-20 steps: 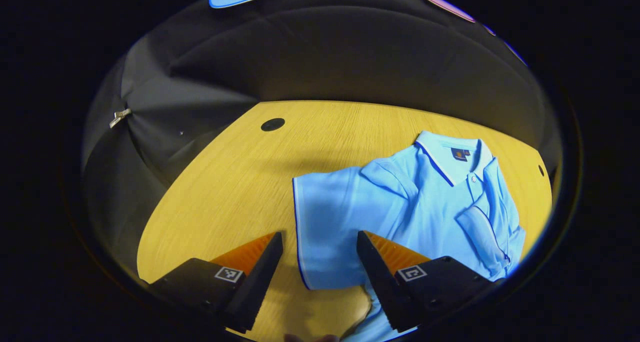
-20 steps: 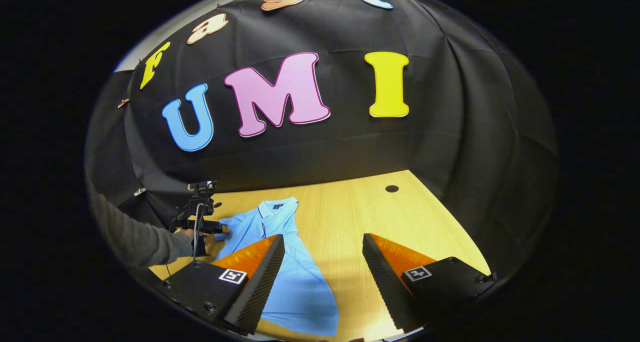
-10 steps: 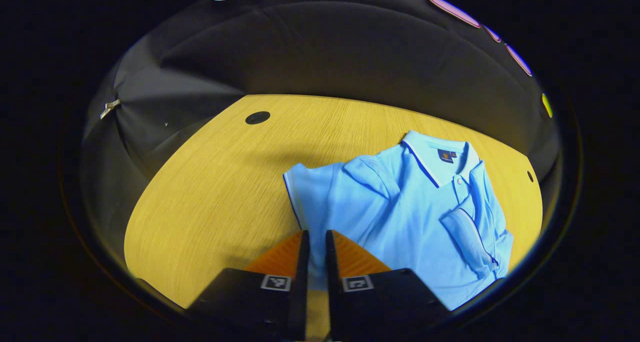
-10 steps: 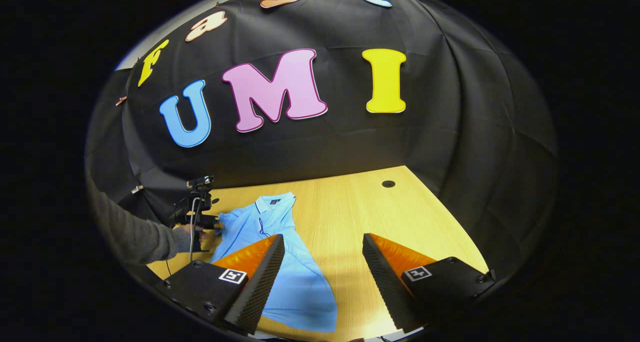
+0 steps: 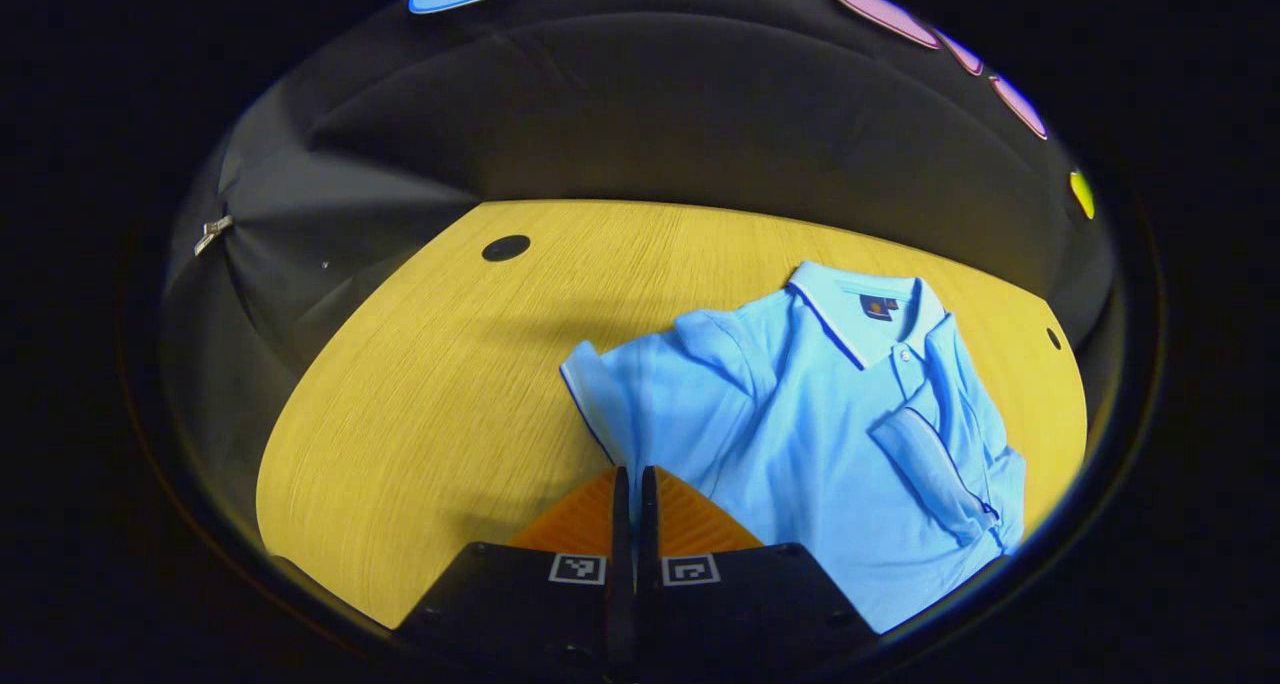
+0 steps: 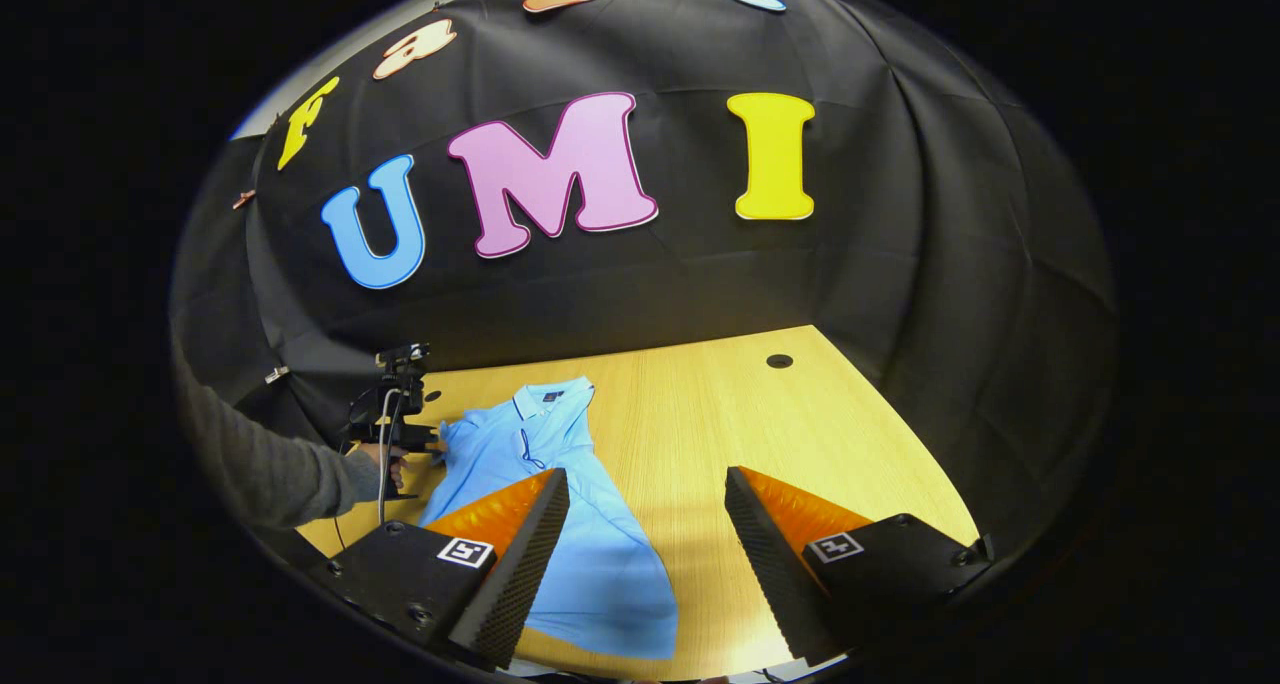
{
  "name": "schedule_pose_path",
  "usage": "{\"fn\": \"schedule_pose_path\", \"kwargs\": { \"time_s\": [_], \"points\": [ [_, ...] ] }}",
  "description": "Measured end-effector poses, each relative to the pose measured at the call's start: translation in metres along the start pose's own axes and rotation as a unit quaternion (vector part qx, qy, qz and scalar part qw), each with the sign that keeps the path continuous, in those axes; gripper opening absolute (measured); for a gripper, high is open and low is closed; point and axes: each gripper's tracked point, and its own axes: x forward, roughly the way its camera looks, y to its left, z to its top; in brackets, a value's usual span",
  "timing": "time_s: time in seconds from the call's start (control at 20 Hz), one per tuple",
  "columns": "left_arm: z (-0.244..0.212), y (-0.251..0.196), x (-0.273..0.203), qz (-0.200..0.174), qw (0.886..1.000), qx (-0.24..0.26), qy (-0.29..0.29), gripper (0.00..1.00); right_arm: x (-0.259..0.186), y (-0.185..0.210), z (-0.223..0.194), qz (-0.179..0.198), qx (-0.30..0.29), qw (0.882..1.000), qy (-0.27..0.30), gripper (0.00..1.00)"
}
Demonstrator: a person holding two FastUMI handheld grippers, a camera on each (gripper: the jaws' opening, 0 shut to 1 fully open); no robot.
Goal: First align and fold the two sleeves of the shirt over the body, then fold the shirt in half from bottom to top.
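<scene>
A light blue polo shirt (image 5: 830, 434) lies face up on the wooden table (image 5: 430, 394), collar (image 5: 860, 304) away from me. Its far sleeve (image 5: 935, 464) is folded over the body. The near sleeve (image 5: 630, 394) spreads out to the side, and my left gripper (image 5: 628, 484) is shut on its cuff edge. In the right gripper view the shirt (image 6: 590, 554) lies at lower left, and my right gripper (image 6: 645, 509) hangs open over the table beside the hem. The left gripper (image 6: 400, 429) is seen there at the shirt's shoulder, held by a hand.
Round cable holes sit in the table at the back left (image 5: 505, 247) and the right edge (image 5: 1052, 338). Black cloth walls close the table in behind. A grey-sleeved arm (image 6: 270, 469) reaches in from the left in the right gripper view.
My left gripper went from wide open around the sleeve cuff to shut on it. The sleeve has shifted slightly with it. The right gripper has barely moved.
</scene>
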Motion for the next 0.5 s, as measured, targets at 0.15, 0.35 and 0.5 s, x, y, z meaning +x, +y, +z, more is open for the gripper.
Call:
{"fn": "schedule_pose_path", "kwargs": {
  "time_s": [0.15,0.35,0.5],
  "points": [
    [0.012,-0.015,-0.011,-0.022,1.000,0.004,-0.022,0.06,0.000,0.000,-0.001,0.002,0.002,1.000,0.000,0.98],
    [0.033,-0.042,-0.033,-0.047,0.997,0.020,-0.061,0.06,-0.004,-0.002,-0.004,0.002,0.007,1.000,0.003,0.98],
    [0.047,-0.081,-0.060,-0.085,0.991,0.045,-0.095,0.06,-0.008,-0.004,-0.005,0.000,0.010,1.000,0.003,0.98]
  ]
}}
